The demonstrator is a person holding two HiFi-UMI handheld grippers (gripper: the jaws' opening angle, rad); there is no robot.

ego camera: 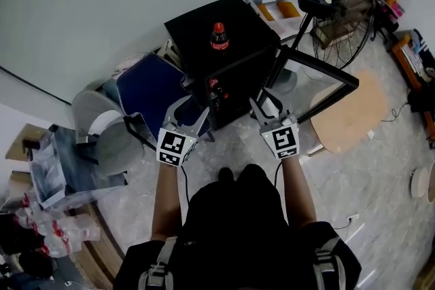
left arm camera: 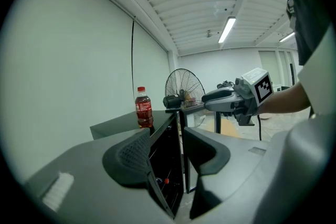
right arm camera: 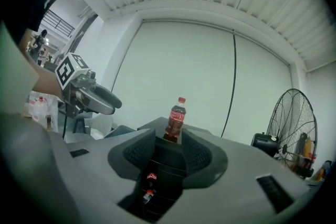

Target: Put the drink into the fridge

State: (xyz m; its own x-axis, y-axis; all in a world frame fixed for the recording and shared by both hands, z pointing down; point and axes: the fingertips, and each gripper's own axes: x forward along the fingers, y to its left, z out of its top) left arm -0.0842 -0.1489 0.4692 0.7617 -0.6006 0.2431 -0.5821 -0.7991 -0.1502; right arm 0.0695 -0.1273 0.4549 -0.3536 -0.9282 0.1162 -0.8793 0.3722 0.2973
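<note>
Approach step: drink [ego camera: 219, 37] upright mid-top of fridge [ego camera: 248, 25], untouched. Door [ego camera: 319, 73] open. Left tongs [ego camera: 188, 116] and right tongs [ego camera: 266, 109] both spread, empty, near fridge front. Next, likely: lift one tongs, clamp bottle body, lower to inner shelf.

Cola bottle [ego camera: 219, 37], red cap, red label, dark drink, standing upright on top of small black fridge [ego camera: 248, 24], near the top's middle, fridge door [ego camera: 319, 64] swung wide open to the right, red-labelled bottles [right arm camera: 151, 177] inside.
</note>
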